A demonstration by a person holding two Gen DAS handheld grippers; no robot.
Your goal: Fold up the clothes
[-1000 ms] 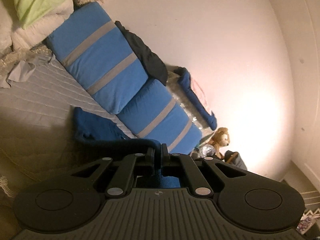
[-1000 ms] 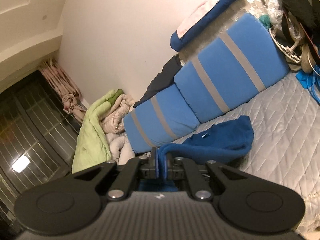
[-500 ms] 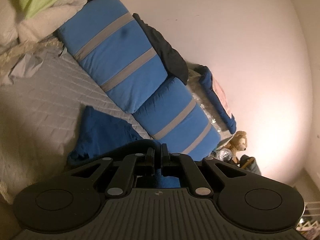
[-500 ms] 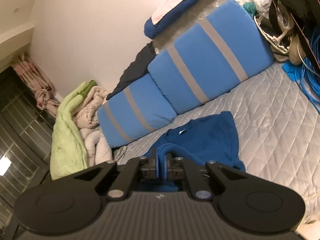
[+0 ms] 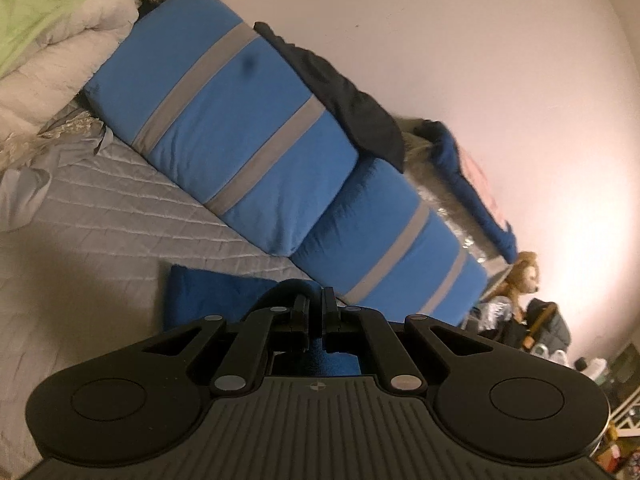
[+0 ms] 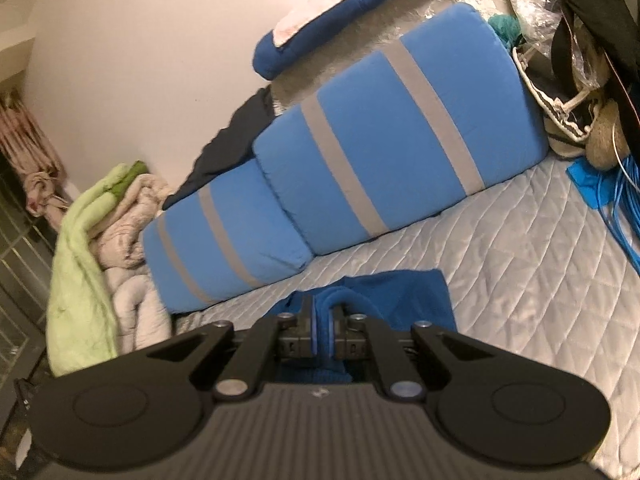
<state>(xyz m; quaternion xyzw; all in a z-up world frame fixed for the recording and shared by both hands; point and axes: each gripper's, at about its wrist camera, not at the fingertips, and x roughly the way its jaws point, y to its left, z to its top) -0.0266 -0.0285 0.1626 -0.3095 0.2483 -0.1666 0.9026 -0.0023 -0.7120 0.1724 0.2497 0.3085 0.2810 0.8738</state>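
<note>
Pinching the blue shirt [image 6: 404, 292] in my left gripper [image 5: 315, 312] and right gripper [image 6: 323, 330], cushions [image 6: 380, 152] at twelve o'clock.

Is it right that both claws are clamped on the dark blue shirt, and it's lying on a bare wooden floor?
Not quite. Both the left claw and the right claw are clamped on the dark blue shirt, but the right wrist view shows it lying on a grey quilted bed cover, not a bare wooden floor.
</note>
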